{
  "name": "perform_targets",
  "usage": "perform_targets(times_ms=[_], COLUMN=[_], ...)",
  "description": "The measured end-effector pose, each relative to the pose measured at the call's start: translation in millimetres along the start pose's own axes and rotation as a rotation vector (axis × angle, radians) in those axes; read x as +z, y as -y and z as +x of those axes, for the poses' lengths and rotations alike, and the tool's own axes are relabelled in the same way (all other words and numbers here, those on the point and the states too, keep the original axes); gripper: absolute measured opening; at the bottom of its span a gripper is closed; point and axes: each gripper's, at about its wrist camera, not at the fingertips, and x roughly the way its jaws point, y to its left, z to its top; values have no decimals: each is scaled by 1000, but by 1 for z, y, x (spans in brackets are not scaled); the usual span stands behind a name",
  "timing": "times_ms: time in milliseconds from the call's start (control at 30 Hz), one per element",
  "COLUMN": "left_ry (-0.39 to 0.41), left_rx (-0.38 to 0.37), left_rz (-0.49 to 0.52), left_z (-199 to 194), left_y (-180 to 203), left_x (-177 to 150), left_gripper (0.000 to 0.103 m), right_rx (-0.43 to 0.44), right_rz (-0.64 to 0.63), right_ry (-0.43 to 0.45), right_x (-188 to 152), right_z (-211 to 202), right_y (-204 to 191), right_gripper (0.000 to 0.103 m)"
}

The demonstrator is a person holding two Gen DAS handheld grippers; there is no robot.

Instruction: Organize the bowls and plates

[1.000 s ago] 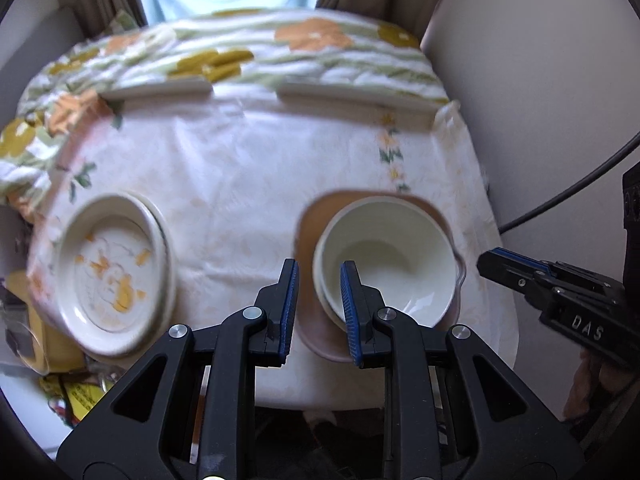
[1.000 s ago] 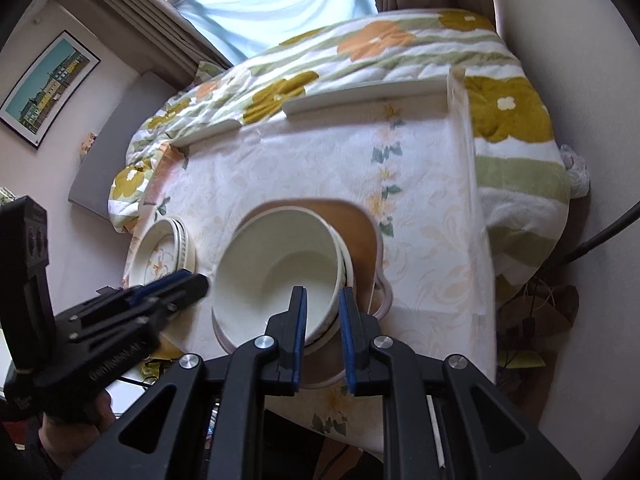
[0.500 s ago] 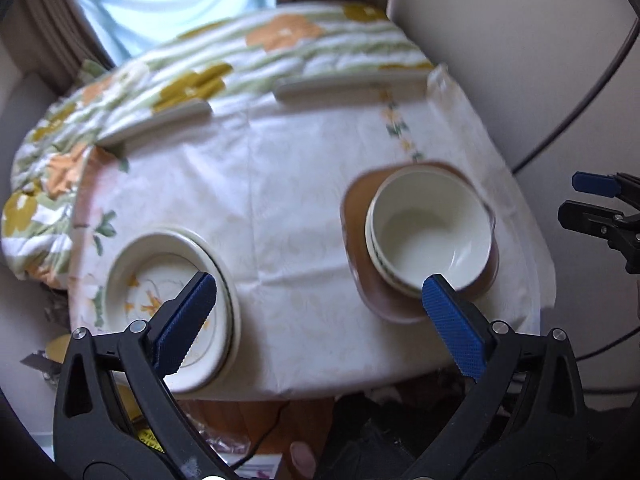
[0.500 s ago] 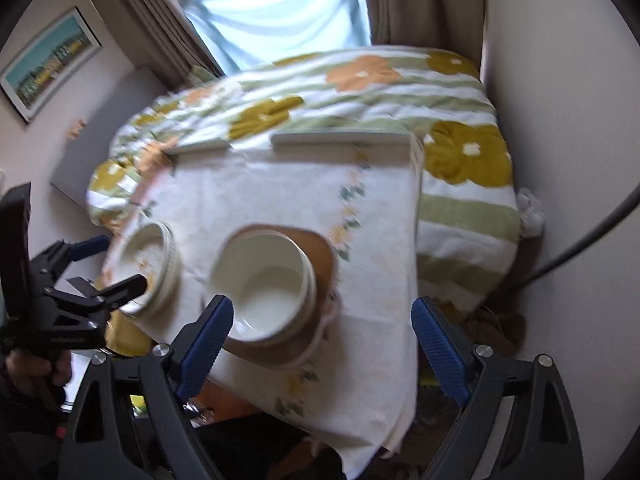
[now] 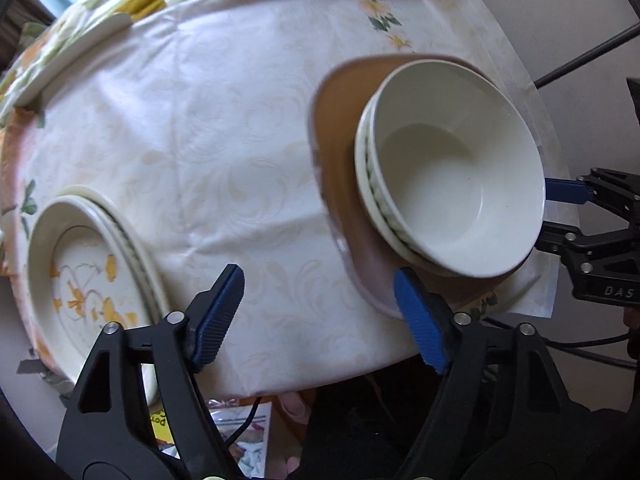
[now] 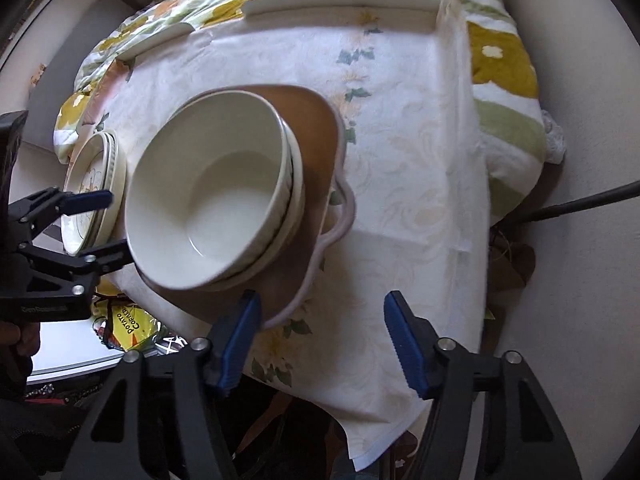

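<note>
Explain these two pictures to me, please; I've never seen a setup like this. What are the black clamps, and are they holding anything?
No robot here: a person holds a two-finger clamp in each hand, each carrying a fisheye camera looking along its blue-padded fingers. One picture looks past the left gripper, the other past the right gripper. Both are open and hold nothing. On the tablecloth sit stacked white bowls on a brown tray, and a stack of flowered plates apart, to their left.

Each gripper (image 5: pixel 318 314) (image 6: pixel 322 334) — black plastic arms, silver rivets, ribbed blue pads (image 5: pixel 416 320).
</note>
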Motion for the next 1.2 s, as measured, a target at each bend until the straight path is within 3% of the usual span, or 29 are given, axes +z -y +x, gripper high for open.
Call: perform_targets(times_ms=[133,167,233,333,433,867,1200], left_ry=[-30,-37,-50,-56,-52,44,157], left_rx=[-14,-24,-41,-76,-86,-28,28], left_rz=[23,26,28,36,57,66,4], left_z=[14,19,27,36,43,24,-41], left_y=[7,9,12,17,23,28,5], left_x=[6,7,10,11,12,6,0], left_gripper=[49,48,38,24,17,17,17], right_rx=[13,15,10,64,88,67,40], right_rz=[-52,-64,-77,-57,-53,-69,-192], right_ry=[-46,-53,-62,-57,-49,25,103], right_x=[9,11,14,15,13,10,22], right_z=[17,21,27,34,39,32,-15], right_y=[-5,-7,-7,-2,-2,-9,-40], right_gripper=[38,33,31,21,15,15,15])
